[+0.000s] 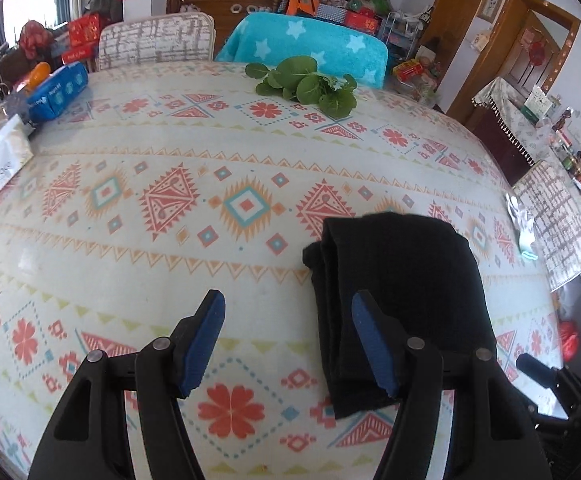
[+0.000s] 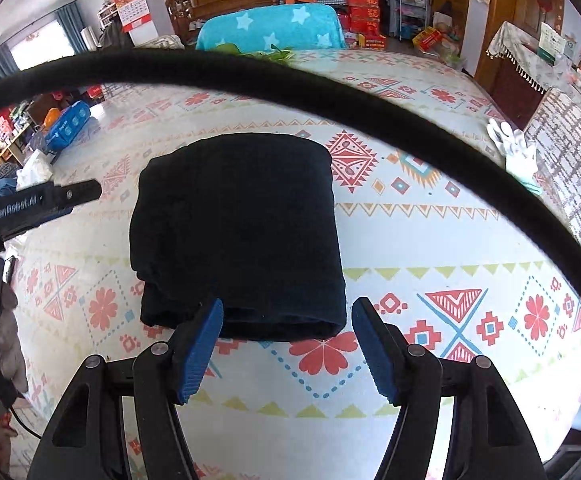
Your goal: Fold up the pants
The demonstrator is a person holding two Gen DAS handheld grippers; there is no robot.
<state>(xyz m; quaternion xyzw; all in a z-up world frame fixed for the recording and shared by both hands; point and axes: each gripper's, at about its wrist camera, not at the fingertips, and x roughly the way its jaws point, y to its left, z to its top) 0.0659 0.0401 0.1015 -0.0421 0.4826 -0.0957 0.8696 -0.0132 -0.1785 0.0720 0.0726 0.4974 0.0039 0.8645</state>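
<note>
We see the pants (image 2: 238,236) lying folded into a thick black bundle on the worktop (image 2: 430,240), which is covered in a pale cloth with red, orange and teal geometric patterns. In the right wrist view the bundle sits just ahead of our right gripper (image 2: 286,344), whose blue-padded jaws are spread wide and hold nothing; the left pad shows in front of the bundle's near edge, but we cannot tell whether it touches. In the left wrist view the pants (image 1: 402,280) lie to the right of centre, and our left gripper (image 1: 288,340) has its jaws spread too, empty, with the right finger showing in front of the fabric and the left one over bare cloth.

A thick black cable (image 2: 330,92) arcs across the right wrist view, cutting over the far side of the worktop and hiding part of it. The left gripper (image 2: 42,204) pokes in from the left edge there, beside the pants.

Farther out, leafy greens (image 1: 310,86) rest near the far edge, a blue pack (image 1: 58,92) and a tissue box (image 1: 2,160) sit at the far left, and white gloves (image 2: 514,148) lie at the right edge. Behind the worktop stands a chair draped in a teal star blanket (image 1: 302,46).
</note>
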